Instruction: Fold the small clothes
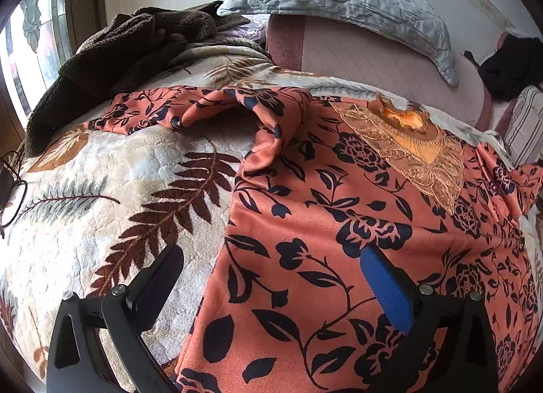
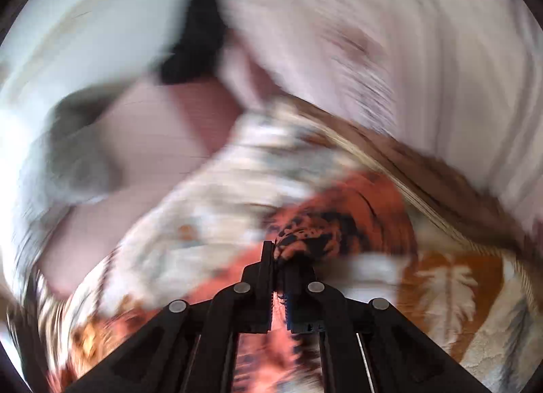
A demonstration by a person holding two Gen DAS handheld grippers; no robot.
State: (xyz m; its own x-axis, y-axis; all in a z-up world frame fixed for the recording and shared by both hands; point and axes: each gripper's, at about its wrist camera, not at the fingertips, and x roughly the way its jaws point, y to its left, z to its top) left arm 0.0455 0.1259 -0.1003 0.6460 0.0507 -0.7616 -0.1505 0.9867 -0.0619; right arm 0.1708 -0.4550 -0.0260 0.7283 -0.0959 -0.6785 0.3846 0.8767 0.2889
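An orange-pink garment (image 1: 339,223) with dark floral print and a lace collar (image 1: 407,149) lies spread on a leaf-patterned blanket (image 1: 101,189). Its left sleeve (image 1: 190,111) stretches to the left. My left gripper (image 1: 271,267) is open, fingers spread wide just above the garment's lower left edge, holding nothing. In the right wrist view, which is heavily blurred, my right gripper (image 2: 280,257) is shut on a bunched piece of the same garment (image 2: 305,237).
A brown fleece garment (image 1: 118,50) lies at the back left. A grey quilted pillow (image 1: 339,3) and a pink cushion (image 1: 373,64) sit behind. A black item (image 1: 509,67) is at the far right. Eyeglasses (image 1: 12,189) lie at the left edge.
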